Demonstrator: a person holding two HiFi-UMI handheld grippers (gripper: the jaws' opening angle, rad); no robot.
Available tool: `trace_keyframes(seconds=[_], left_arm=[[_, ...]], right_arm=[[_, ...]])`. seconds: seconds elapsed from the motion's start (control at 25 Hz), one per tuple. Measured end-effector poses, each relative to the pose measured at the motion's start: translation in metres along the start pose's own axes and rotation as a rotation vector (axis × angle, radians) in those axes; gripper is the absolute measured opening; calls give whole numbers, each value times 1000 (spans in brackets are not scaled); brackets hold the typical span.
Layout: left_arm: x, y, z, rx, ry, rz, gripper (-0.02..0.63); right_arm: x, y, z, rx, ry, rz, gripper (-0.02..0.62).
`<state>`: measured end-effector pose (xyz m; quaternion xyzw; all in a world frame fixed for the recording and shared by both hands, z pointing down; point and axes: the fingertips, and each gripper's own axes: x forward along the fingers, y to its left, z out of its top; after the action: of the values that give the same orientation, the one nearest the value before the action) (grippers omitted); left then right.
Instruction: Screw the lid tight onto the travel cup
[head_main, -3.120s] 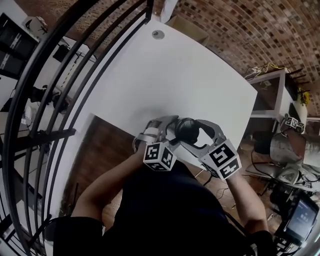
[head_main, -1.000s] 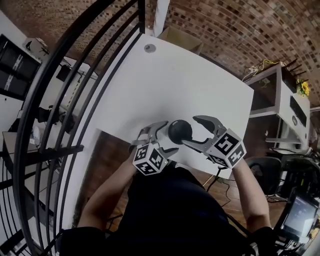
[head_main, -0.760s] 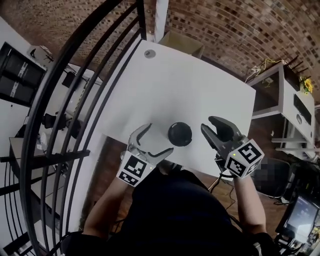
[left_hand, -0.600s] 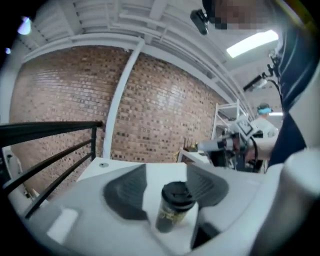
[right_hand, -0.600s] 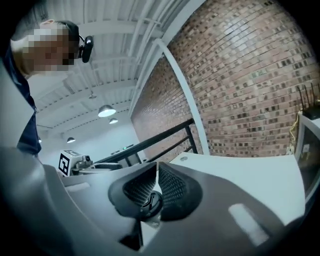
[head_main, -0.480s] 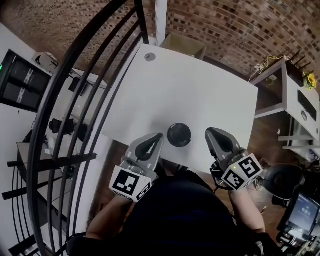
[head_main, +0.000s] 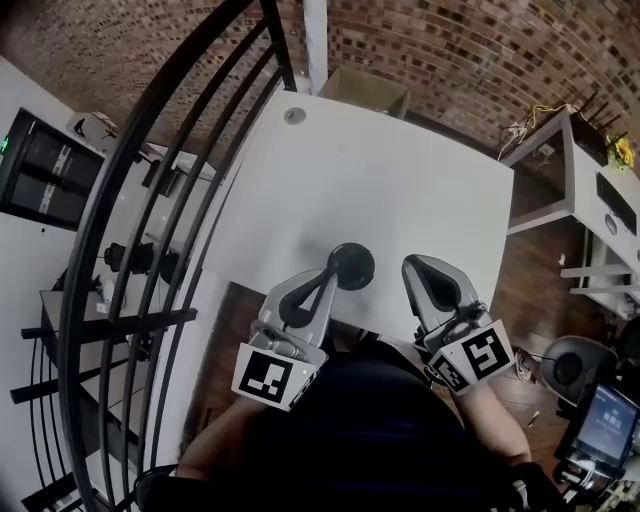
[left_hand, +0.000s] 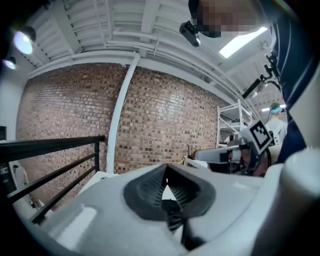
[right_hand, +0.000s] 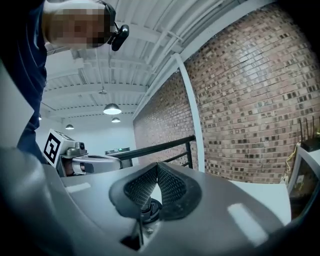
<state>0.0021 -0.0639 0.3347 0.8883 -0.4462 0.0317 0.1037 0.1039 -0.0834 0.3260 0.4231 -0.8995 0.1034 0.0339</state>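
**Change noted.** A second earlier both grippers flanked the cup with jaws spread wide. They had since let go, drawn back toward the person and risen, and both sets of jaws had just been closing on nothing.

**Left gripper** (head_main: 322, 280) — pads pressed together and empty in its own view (left_hand: 167, 192). In the head view its tip lay just beside the cup's rim; contact could not be told.

**Right gripper** (head_main: 412, 268) — pads likewise pressed together, nothing between them (right_hand: 156, 187). It was apart from the cup, on its right.

**Travel cup** (head_main: 352, 265) — dark, upright, standing free on the white table (head_main: 400, 180) close to the near edge, between the two grippers. The lid (head_main: 348, 258) sat on top, seen from above.

**Bearing on the task.** With both grippers off and shut, the screwing step looked finished. How tight the lid was could not be judged from these views.

**Surroundings.**
- A small round disc (head_main: 292, 115) sat at the table's far corner, well apart from the cup.
- A box (head_main: 370, 90) stood beyond the far edge.
- A black railing (head_main: 150, 150) ran along the left.
- A brick wall (head_main: 480, 50) stood behind.
- A white shelving unit (head_main: 590, 200) stood to the right.

**Obstructions.** Nothing lay between either gripper and the cup — the only hazard judged was the cup's nearness to the table edge.
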Motion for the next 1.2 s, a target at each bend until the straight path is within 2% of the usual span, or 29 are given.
trace_keyframes(seconds=[0.16, 0.64, 0.8, 1.2], left_arm=[[-2, -2, -6, 35, 6, 4, 6], [-6, -1, -5, 48, 4, 19, 6], [-5, 0, -5, 76, 0, 12, 6], [-3, 1, -5, 69, 7, 13, 6]], right_arm=[[-1, 2, -2, -18, -2, 6, 12], [0, 2, -1, -19, -1, 3, 11], [1, 2, -2, -18, -1, -4, 11], [2, 2, 1, -10, -5, -7, 11]])
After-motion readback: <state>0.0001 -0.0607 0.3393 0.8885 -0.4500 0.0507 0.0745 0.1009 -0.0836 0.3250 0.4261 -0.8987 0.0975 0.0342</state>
